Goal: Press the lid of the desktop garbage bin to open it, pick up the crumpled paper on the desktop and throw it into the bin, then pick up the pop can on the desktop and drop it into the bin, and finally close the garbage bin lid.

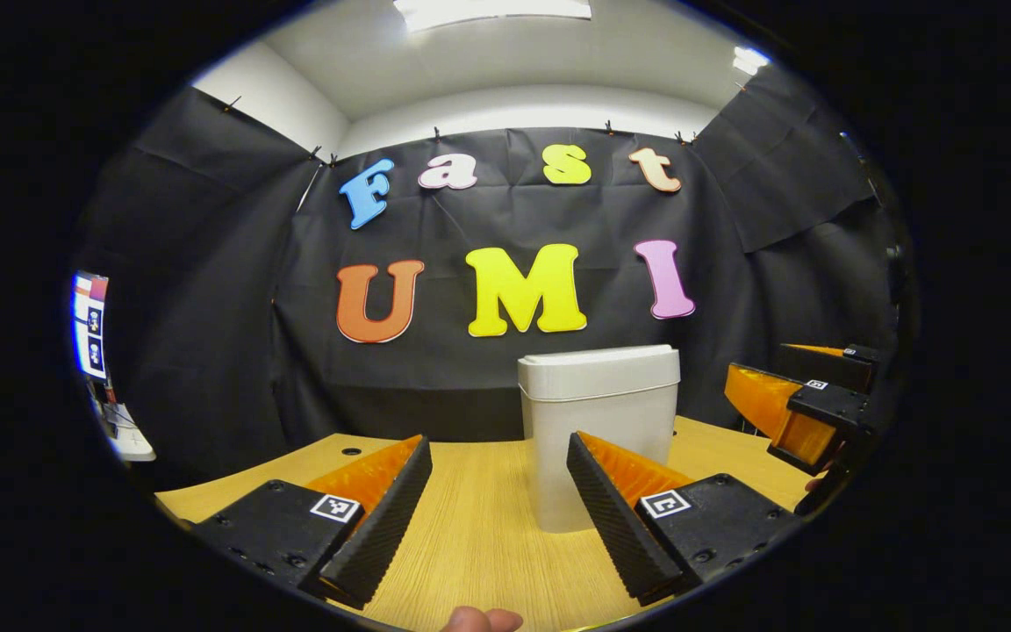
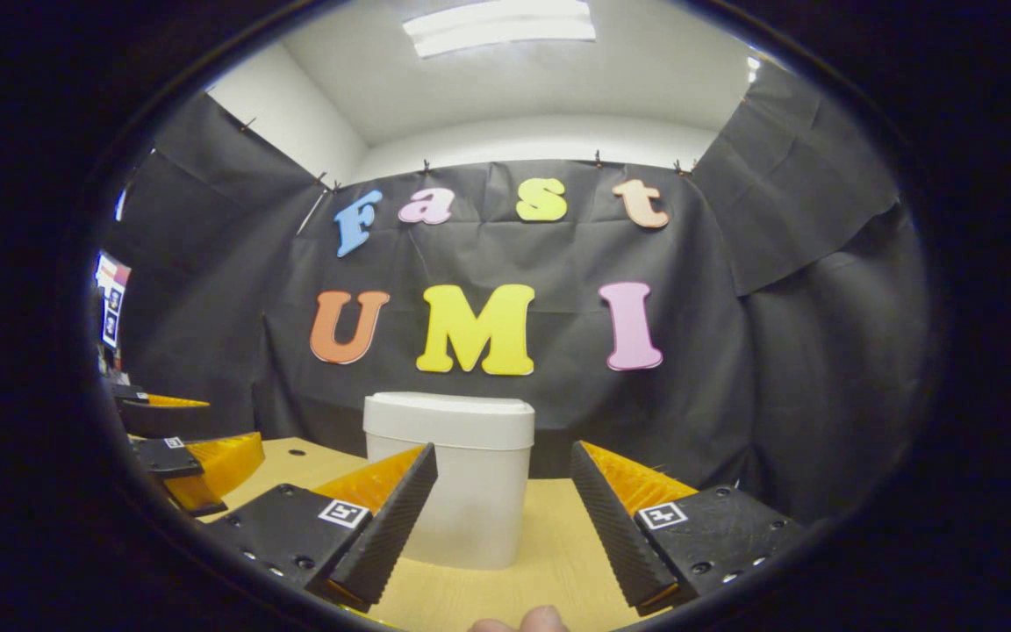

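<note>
A: Where is the garbage bin?

B: Centre of the left gripper view, upright on the wooden desktop, its lid down flat, so its contents are hidden. In the right gripper view it stands lower centre.

A: Any writing on it?

B: None readable on its pale plastic.

A: The grippers?

B: The left gripper is spread wide, holding nothing. The right gripper is equally wide and empty; it also shows at the right edge of the left gripper view.
</note>
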Demonstrator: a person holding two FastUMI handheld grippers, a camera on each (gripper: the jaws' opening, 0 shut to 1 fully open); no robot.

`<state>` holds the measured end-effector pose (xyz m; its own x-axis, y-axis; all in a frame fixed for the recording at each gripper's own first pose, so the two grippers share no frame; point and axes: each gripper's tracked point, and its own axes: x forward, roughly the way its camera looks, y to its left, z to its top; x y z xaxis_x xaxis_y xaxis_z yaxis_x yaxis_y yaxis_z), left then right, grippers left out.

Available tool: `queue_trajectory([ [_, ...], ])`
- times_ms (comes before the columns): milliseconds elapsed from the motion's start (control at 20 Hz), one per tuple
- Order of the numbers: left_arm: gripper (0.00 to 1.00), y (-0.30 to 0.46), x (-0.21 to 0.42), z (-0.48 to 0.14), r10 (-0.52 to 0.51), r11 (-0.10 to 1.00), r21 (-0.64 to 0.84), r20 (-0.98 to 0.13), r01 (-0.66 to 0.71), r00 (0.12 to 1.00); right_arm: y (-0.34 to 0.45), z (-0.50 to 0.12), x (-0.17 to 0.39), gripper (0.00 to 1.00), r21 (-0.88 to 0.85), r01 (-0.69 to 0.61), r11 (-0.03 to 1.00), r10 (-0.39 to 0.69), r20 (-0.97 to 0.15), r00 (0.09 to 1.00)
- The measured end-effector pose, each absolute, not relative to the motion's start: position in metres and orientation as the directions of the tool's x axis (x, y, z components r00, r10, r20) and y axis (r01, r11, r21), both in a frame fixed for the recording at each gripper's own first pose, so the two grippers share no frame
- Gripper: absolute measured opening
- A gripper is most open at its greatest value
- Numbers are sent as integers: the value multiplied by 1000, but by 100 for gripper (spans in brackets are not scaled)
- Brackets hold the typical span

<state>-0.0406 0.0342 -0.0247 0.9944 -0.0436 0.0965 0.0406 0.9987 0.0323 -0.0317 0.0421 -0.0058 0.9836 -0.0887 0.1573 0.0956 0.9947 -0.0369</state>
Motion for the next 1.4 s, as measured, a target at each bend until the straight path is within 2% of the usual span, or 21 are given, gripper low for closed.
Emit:
queue_trajectory([
  [300,99,47,-40,-24,-25,999,44,99,21,995,37,-10,-35,97,-52,144,988,-135,143,980],
  [650,99,50,-40,-28,-33,999,43,83,29,996,45,-26,-33,93,-10,137,991,-135,92,987],
  [1050,99,51,-37,-28,-40,999,35,87,37,995,40,-31,-37,98,25,163,986,-164,84,983],
  [1250,99,51,-38,-29,-47,999,30,85,45,995,43,-27,-42,95,11,163,987,-163,103,981],
  [1400,99,48,-37,-30,-50,999,26,80,48,996,43,-26,-44,98,0,163,987,-162,110,981],
])
